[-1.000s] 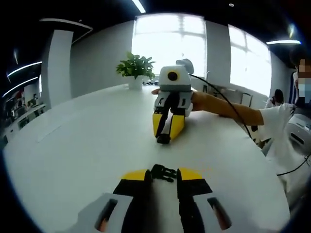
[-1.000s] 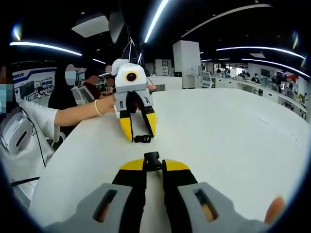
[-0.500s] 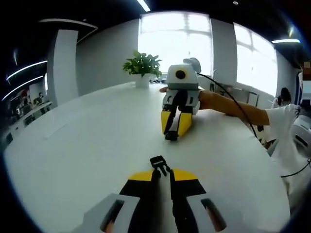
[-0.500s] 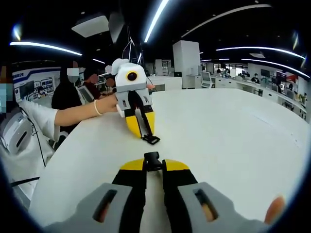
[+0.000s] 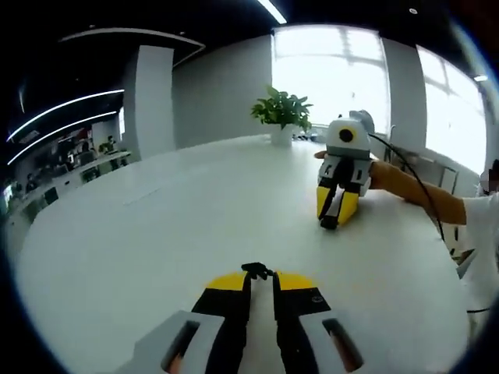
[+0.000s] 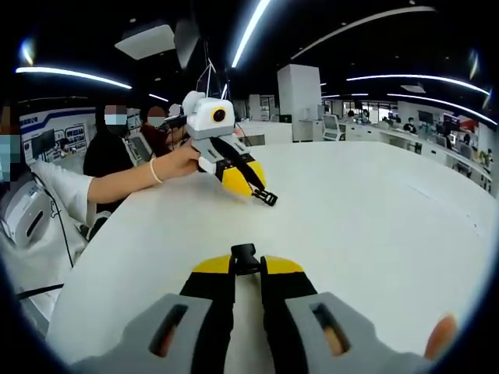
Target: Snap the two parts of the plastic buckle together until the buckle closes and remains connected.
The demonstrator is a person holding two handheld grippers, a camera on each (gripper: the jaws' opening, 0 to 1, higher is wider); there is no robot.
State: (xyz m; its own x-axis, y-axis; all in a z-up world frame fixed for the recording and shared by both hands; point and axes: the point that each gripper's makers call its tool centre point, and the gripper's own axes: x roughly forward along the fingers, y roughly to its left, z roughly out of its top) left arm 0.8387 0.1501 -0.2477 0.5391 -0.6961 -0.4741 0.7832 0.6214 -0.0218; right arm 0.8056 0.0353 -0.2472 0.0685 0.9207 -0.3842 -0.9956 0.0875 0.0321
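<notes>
Left gripper view: over the white surface (image 5: 156, 234), the left gripper (image 5: 260, 276) clamps one buckle half (image 5: 257, 270), well apart from the right gripper (image 6: 246, 265), clenched on the other half (image 6: 245, 253). Halves remain unjoined; snapping is left.

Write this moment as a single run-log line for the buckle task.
left gripper: shut on buckle half, lifted | right gripper: shut on other buckle half | halves: apart, not yet snapped | table: white
</notes>
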